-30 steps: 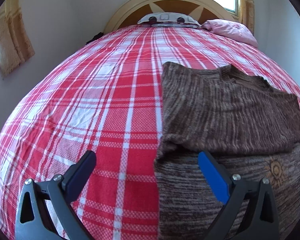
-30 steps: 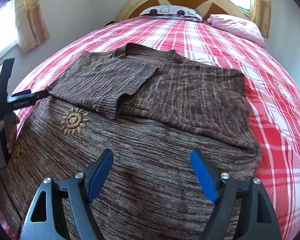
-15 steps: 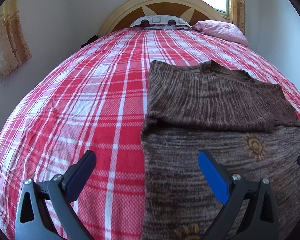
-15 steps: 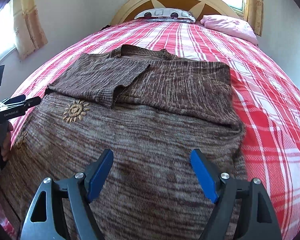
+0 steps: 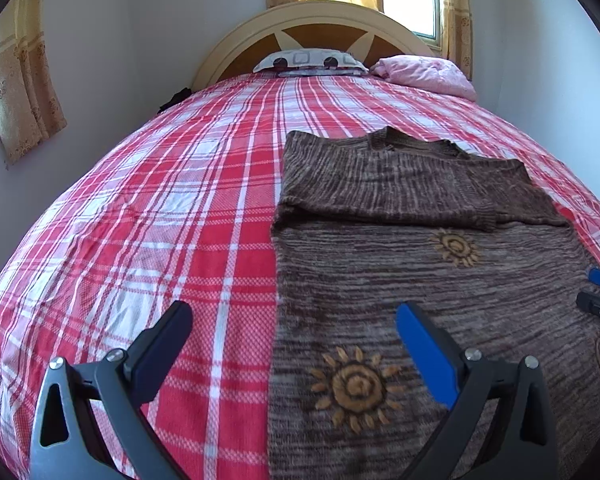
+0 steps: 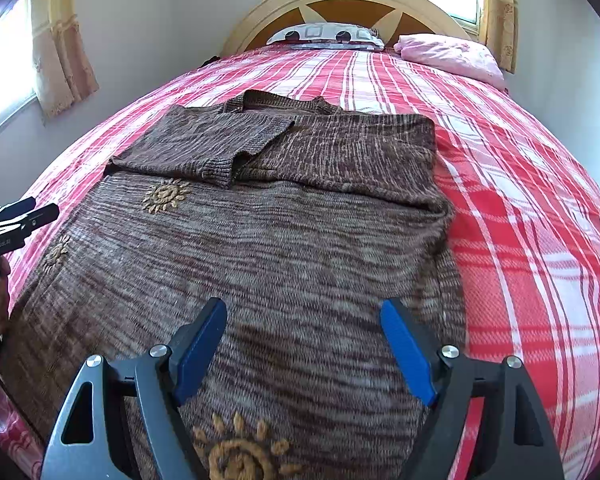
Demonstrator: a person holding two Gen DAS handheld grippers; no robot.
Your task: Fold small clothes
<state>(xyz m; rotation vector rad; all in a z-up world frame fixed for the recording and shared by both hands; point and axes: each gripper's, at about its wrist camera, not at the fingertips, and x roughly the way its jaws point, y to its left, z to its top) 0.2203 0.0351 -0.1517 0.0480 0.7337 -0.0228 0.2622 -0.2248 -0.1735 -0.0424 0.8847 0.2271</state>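
Evidently both sleeves lie folded across the chest of the brown sweater (image 6: 284, 248) spread on the plaid bed (image 5: 160, 216), so the left gripper (image 5: 296, 344) and right gripper (image 6: 304, 340) hover empty, jaws apart, near its hem, probably for a lengthwise fold.

Left claw (image 5: 296, 344), spread wide, straddles brown sweater's (image 5: 420, 280) edge on plaid bedspread (image 5: 160, 220).

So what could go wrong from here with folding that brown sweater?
Two risks, as a guess. Both sleeves are already folded loosely across the sweater; lifting the bottom half up could drag them out of place. Also, the left gripper has its fingers open straddling the sweater's side edge, one over the plaid bedsheet, so a pinch there might catch the sheet too. The right gripper hangs open over the knit, holding nothing.
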